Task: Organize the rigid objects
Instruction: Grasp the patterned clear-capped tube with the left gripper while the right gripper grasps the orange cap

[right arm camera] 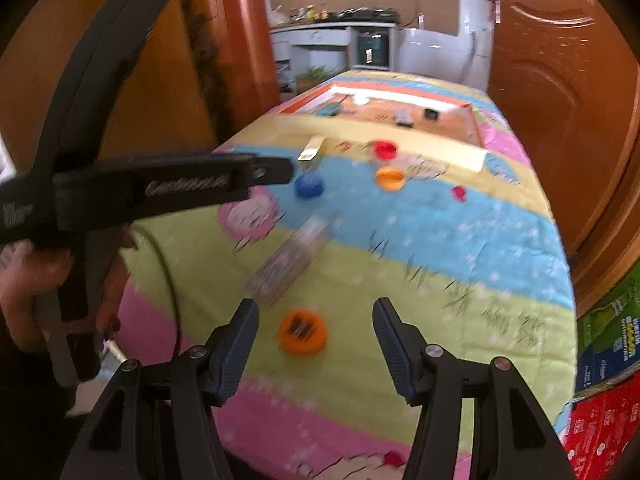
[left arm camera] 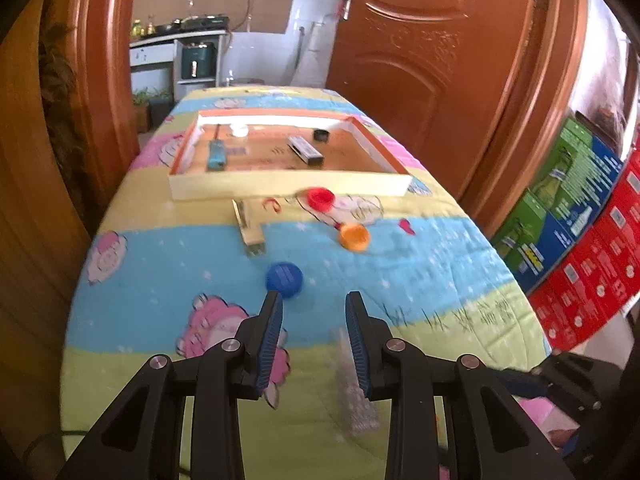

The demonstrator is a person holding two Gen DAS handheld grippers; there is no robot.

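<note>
Left wrist view: a shallow tray (left arm camera: 288, 190) sits far back on the patterned cloth (left arm camera: 440, 264), holding a blue stick (left arm camera: 215, 155), a grey box (left arm camera: 305, 151), a black cap (left arm camera: 321, 135) and a white cap (left arm camera: 239, 131). In front of it lie a red cap (left arm camera: 320, 198), an orange cap (left arm camera: 354, 237), a pale clip (left arm camera: 250, 228) and a blue cap (left arm camera: 284, 279). The left gripper (left arm camera: 314, 300) tilts downward, fingers apart with nothing between them, its left tip just beside the blue cap. In the right wrist view the right gripper (right arm camera: 316, 307) also tilts down, spread wide above an orange lid (right arm camera: 302, 331), not touching. A clear box (right arm camera: 292, 266) lies blurred beyond. A hand (right arm camera: 24, 292) grips the left gripper's handle.
</note>
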